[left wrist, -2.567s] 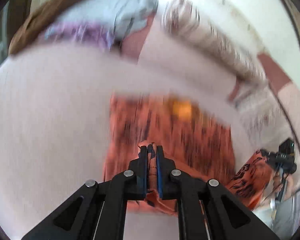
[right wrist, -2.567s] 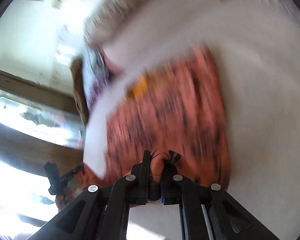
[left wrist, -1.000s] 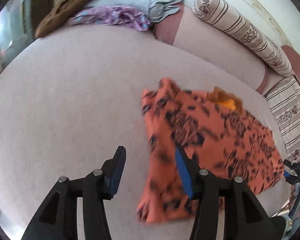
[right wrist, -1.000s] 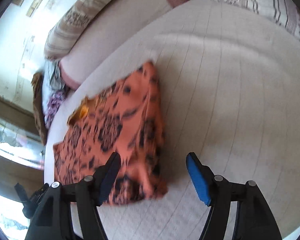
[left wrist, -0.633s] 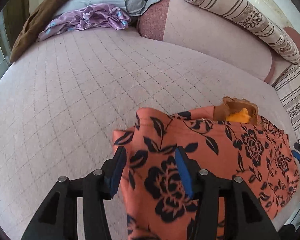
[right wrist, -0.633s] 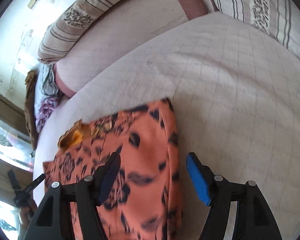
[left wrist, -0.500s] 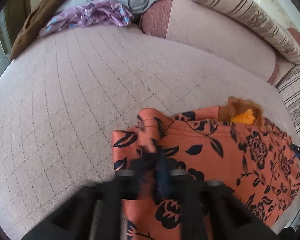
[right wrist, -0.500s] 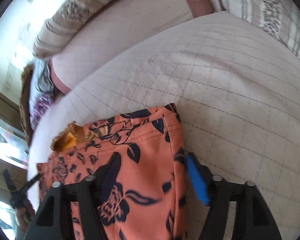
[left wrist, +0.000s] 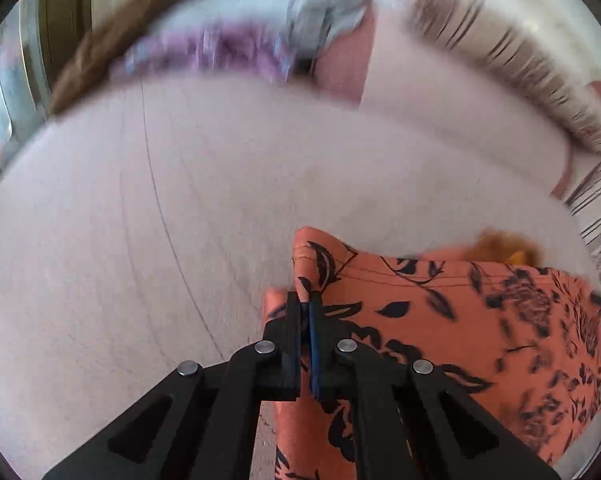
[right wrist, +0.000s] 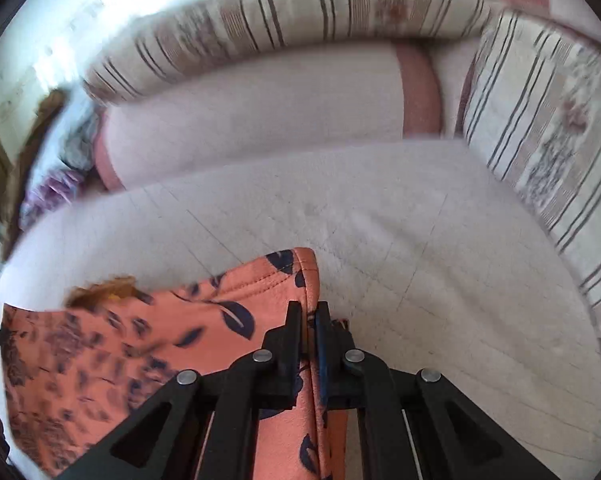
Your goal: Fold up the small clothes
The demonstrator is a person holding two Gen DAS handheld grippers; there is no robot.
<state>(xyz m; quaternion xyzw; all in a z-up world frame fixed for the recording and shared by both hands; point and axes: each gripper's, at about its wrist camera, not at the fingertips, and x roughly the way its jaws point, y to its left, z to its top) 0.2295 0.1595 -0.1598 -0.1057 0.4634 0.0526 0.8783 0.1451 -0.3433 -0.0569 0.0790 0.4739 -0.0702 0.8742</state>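
Observation:
An orange garment with a dark floral print (left wrist: 452, 320) lies on the pale quilted cushion (left wrist: 140, 240). My left gripper (left wrist: 305, 300) is shut on the garment's far left corner. In the right wrist view the same garment (right wrist: 160, 344) spreads to the left, and my right gripper (right wrist: 309, 310) is shut on its far right corner. A brown and yellow collar patch (right wrist: 104, 290) shows at the garment's far edge. Both views are blurred by motion.
A heap of other clothes, purple (left wrist: 204, 52), grey (left wrist: 320, 28) and brown (left wrist: 112, 44), lies at the cushion's far left. Striped bolsters (right wrist: 284, 16) line the back, and a striped pillow (right wrist: 548, 128) stands at the right. The cushion (right wrist: 440, 260) is bare beyond the garment.
Both grippers were open above the flat garment and have dropped onto its far corners and shut on them. The corners are now pinched and slightly raised.

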